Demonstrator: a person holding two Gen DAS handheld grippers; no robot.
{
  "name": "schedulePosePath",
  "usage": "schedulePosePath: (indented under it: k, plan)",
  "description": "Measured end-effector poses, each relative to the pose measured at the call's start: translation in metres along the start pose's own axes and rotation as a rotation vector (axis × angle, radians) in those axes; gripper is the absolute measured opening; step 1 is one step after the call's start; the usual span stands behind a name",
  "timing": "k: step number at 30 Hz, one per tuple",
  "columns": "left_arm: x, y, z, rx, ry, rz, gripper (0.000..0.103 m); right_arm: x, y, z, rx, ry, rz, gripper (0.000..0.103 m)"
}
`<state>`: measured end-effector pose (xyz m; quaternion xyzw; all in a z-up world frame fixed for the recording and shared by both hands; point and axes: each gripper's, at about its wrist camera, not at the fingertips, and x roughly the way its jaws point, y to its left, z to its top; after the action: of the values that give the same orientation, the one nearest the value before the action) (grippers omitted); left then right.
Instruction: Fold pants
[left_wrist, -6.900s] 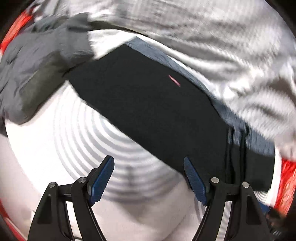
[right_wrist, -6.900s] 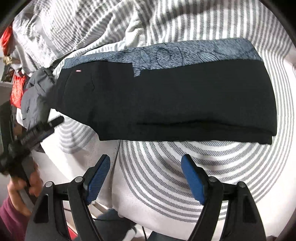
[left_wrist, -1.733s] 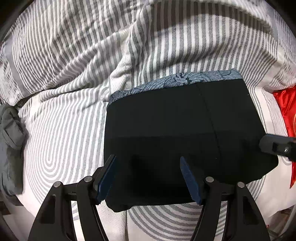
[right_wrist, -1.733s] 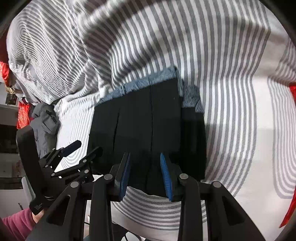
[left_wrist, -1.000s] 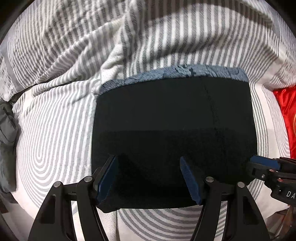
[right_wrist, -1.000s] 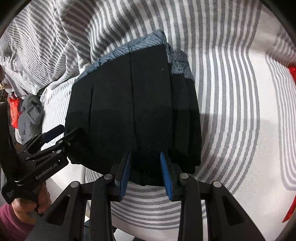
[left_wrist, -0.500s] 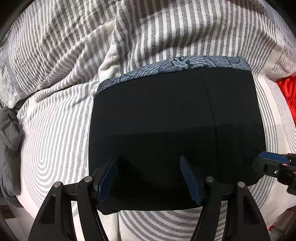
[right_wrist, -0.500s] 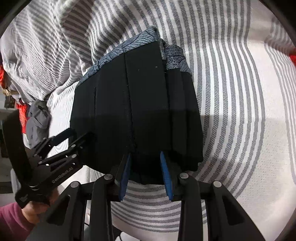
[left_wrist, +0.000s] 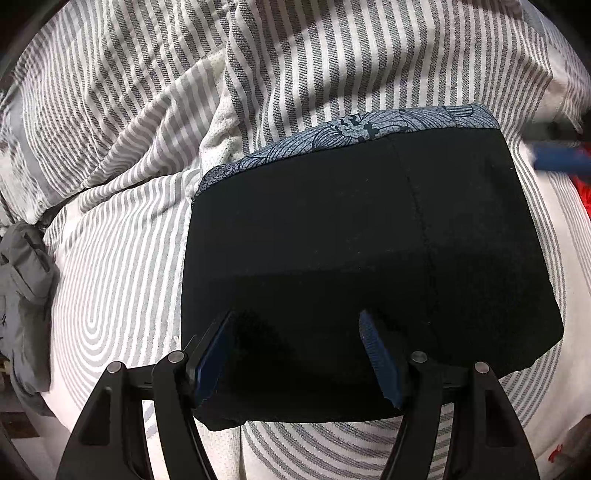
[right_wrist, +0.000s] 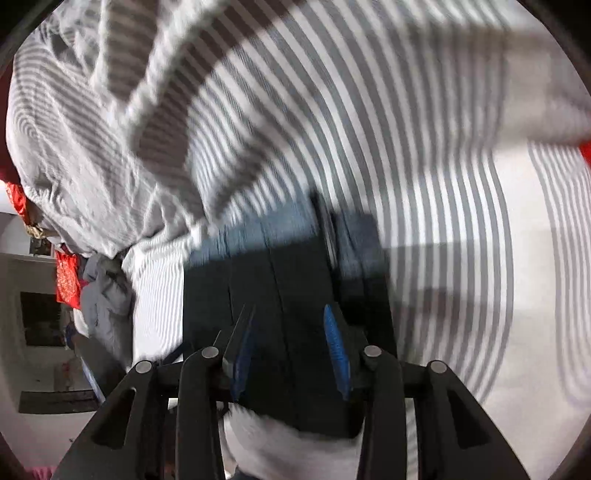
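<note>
The black pants (left_wrist: 362, 236) lie folded into a compact block on the striped bed, with a blue patterned band along the far edge. My left gripper (left_wrist: 295, 354) is open, its blue pads spread over the near edge of the block, holding nothing. In the blurred right wrist view the pants (right_wrist: 288, 295) lie under my right gripper (right_wrist: 290, 350), whose pads stand apart above the cloth and grip nothing. A blurred blue pad of the right gripper (left_wrist: 557, 158) shows at the far right of the left wrist view.
The grey-and-white striped bedding (left_wrist: 295, 62) is rumpled behind the pants. A grey garment (left_wrist: 22, 291) lies at the left bed edge. Red cloth (left_wrist: 583, 199) shows at the right. The bed's near edge is just below the pants.
The right gripper has opened wider and swung quickly up and away from the right side of the pants. The left gripper has stayed open over the near edge.
</note>
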<state>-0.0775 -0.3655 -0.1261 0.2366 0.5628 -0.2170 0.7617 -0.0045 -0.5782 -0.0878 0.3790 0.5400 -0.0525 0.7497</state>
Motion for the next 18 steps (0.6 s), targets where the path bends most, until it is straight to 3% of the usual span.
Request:
schedulePosePath:
  k: [4,7,9,18]
  plan:
    - [-0.001,0.001,-0.001,-0.02,0.004,-0.006,0.07,0.024,0.015,0.028,-0.043,0.003,0.004,0.041]
    - [0.001,0.003,-0.001,-0.03,0.004,-0.009,0.07,0.055,0.01,0.027,-0.086,0.083,-0.067,0.04]
    - [0.002,0.004,0.0,-0.039,0.005,-0.015,0.07,0.067,0.002,0.023,-0.12,0.086,-0.062,0.04]
    - [0.004,0.01,0.002,-0.066,0.023,-0.033,0.07,0.045,-0.012,0.017,-0.084,0.108,0.006,0.044]
